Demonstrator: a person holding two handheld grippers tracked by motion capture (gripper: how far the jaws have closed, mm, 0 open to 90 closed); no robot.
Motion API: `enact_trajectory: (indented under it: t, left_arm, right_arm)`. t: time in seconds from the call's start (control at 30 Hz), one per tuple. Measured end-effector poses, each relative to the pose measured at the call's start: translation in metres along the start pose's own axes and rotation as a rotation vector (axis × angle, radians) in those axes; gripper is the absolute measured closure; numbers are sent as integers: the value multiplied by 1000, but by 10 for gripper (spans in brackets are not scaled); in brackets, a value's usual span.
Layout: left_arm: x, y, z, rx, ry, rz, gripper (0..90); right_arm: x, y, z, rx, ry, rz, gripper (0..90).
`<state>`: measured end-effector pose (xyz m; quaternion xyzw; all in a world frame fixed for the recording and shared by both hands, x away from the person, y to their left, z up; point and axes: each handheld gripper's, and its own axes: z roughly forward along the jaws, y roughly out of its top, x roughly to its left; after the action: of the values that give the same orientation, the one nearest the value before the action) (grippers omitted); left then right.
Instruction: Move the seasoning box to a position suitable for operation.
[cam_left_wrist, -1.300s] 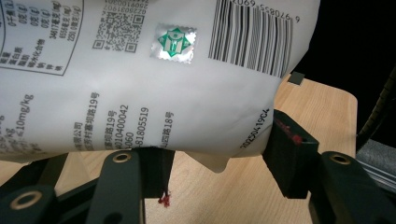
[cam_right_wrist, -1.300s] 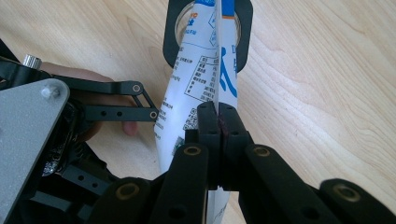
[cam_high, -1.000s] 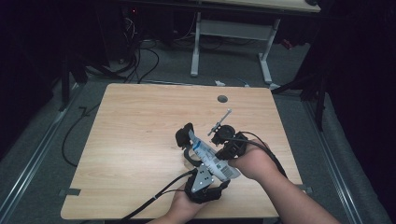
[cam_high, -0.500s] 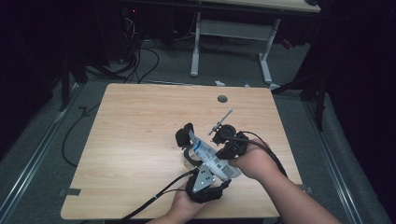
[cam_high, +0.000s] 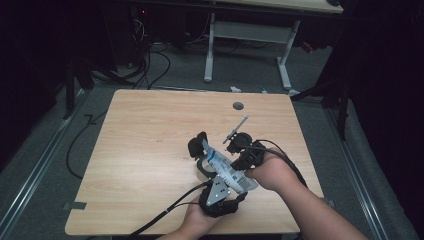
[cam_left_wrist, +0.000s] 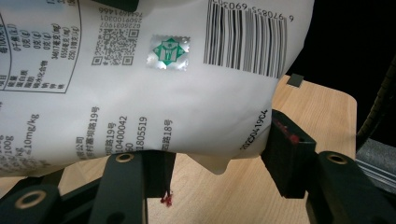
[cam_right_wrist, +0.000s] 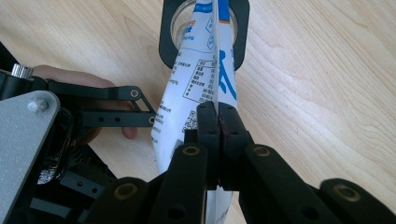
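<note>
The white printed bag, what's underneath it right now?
Under the white printed bag lies the bare wooden table; the left gripper straddles its lower corner. What the bag covers farther back stays hidden.

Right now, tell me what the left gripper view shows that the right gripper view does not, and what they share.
Left gripper view alone: the bag's printed back with a barcode, QR codes and a green diamond seal, plus the table's far corner against a dark floor.

Right gripper view alone: the right tool pinched shut on the bag's seam, blue lettering, a black ring with a clear round opening behind the bag, and a fingertip of the person's other hand.

Both: the white bag, the wooden tabletop, black jaws.
</note>
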<state>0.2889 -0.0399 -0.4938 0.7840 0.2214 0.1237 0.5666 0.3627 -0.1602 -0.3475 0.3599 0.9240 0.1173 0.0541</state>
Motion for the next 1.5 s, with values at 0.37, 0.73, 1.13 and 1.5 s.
enact_trajectory:
  t: [0.37,0.73,1.13,1.5]
  left_arm:
    - [1,0,0,5,1,-4,492]
    - [2,0,1,4,3,-8,493]
    - [0,1,1,-1,-1,-3,495]
    - [2,2,1,-9,5,-10,495]
  right_arm:
    - [0,3,2,11,-5,21,888]
    - [1,4,2,14,-20,43,887]
    - [-1,2,4,14,-5,50,889]
    - [0,4,2,12,-12,37,899]
